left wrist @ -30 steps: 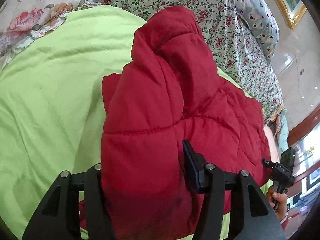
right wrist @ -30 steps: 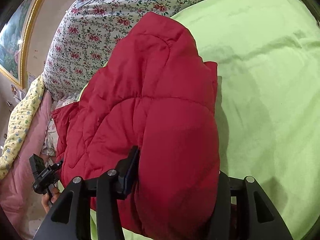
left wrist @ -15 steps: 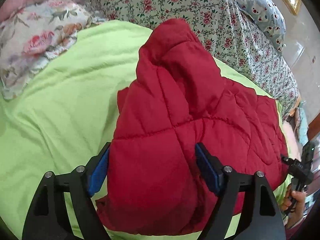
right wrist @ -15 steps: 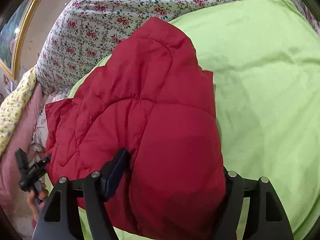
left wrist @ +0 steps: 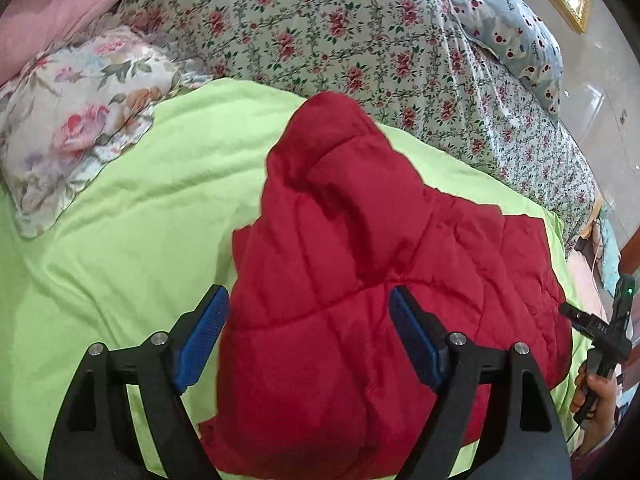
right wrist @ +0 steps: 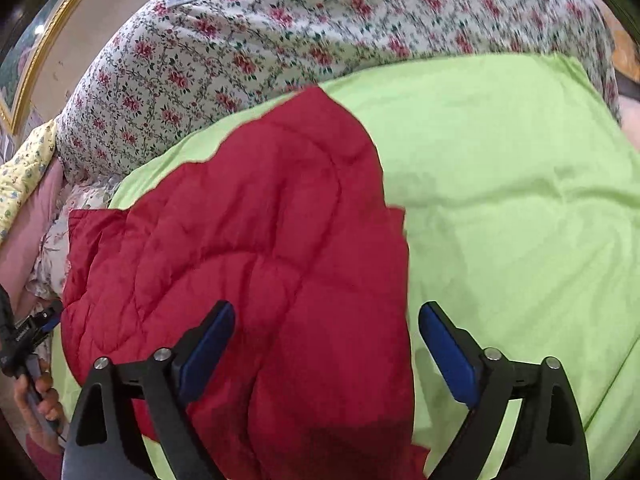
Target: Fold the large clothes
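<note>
A second ago both grippers were pinching the red jacket [left wrist: 360, 300]; now the left gripper [left wrist: 308, 340] and the right gripper [right wrist: 326, 352] are both spread wide, and the blue pads [left wrist: 204, 340] are off the cloth. They have also pulled back a little toward 6 o'clock. I judge that one fold was just laid down and released. The jacket lies in a thick folded heap on the green blanket [left wrist: 132, 220], in the lower middle of both views, its top end pointing to 12 o'clock. A flowered pillow [left wrist: 80, 120] lies at 10 o'clock in the left view and a flowered cover [right wrist: 280, 32] at 12 o'clock, both apart from the jacket, so nothing blocks the next fold.
</note>
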Demonstrator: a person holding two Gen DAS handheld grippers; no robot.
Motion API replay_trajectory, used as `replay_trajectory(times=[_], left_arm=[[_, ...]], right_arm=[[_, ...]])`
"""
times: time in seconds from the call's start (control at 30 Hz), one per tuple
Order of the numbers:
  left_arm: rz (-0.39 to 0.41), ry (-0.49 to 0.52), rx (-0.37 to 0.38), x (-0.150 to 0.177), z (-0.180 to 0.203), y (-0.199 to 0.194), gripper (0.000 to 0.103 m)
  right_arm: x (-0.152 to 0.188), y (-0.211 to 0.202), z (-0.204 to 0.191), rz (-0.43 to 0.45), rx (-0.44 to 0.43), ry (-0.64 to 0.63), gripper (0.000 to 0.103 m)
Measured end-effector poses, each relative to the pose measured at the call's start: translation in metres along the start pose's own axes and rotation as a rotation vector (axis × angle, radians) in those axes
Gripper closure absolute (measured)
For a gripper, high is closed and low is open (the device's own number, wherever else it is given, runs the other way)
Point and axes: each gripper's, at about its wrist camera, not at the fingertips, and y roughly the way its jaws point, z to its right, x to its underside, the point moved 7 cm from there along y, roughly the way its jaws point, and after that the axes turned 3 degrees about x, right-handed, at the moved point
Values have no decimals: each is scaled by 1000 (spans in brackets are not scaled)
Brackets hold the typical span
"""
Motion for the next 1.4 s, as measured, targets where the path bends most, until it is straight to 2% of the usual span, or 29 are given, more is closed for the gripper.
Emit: replay_trajectory(times=[0.17, 0.37, 0.43, 0.47, 0.53, 0.57, 0.6, 0.63, 0.67, 0.7, 0.8, 0.93, 1.07, 1.23, 1.4], left_arm=[[18, 38, -8, -17, 17, 14, 19], [-56, 101, -4, -16, 30, 48, 18], [-73, 108, 7, -12, 31, 56, 26], [-79, 106, 15, -10, 30, 58, 37], [-83, 97, 26, -9, 29, 59, 59], [-84, 85, 40, -10, 29, 59, 64], [-85, 74, 56, -10, 29, 58, 73], [-83, 58, 76, -13, 29, 56, 78], [-82, 46, 91, -17, 30, 55, 79], [-81, 43, 98, -19, 31, 55, 82], [-68, 59, 99, -32, 39, 55, 82], [-81, 59, 82, -43, 39, 71, 82], [-134, 37, 71, -32, 31, 94, 82], [-143, 34, 62, -25, 29, 104, 82], [-156, 18, 47, -23, 24, 115, 79]], right_arm=[[-25, 16, -15, 8, 41, -43, 6], [-40, 38, -31, -28, 12, -62, 5], [-39, 44, -37, -44, 15, -85, 6], [-38, 47, -41, -48, 16, -101, 9], [-34, 50, -44, -57, 28, -118, 22], [-33, 50, -43, -53, 47, -124, 32], [-33, 49, -42, -47, 64, -126, 49], [-34, 47, -39, -41, 75, -123, 55], [-37, 44, -37, -32, 78, -113, 70], [-39, 41, -36, -23, 75, -102, 81], [-48, 33, -36, 6, 68, -94, 86], [-57, 36, -36, 25, 94, -104, 87], [-50, 60, -31, -14, 109, -97, 87], [-42, 73, -32, -36, 117, -101, 86], [-44, 83, -25, -58, 84, -51, 84]])
